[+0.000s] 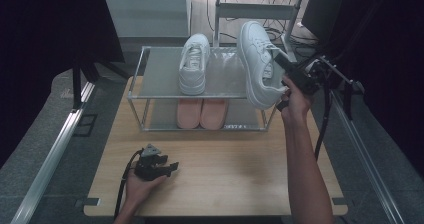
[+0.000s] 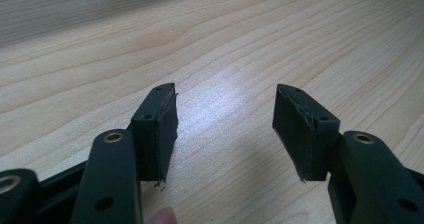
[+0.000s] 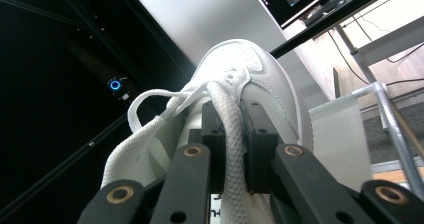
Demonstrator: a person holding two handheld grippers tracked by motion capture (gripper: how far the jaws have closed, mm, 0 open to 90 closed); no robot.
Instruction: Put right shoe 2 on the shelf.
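Overhead, the right hand-held gripper (image 1: 286, 80) clamps a white sneaker (image 1: 257, 64) above the wooden table (image 1: 220, 159); left hand-held gripper (image 1: 172, 168) open.

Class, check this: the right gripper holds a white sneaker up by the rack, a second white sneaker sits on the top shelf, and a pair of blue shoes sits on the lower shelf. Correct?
One slip: the shoes on the lower shelf are pink, not blue, as the high view shows. The right gripper does hold a white sneaker, and the second white sneaker is on the top shelf.

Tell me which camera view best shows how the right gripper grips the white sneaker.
The right gripper view: the right gripper has its jaws clamped on the white sneaker at its collar edge, close up. The high view shows the sneaker tilted in the air beside the rack, the grip itself small. The left gripper view faces the table.
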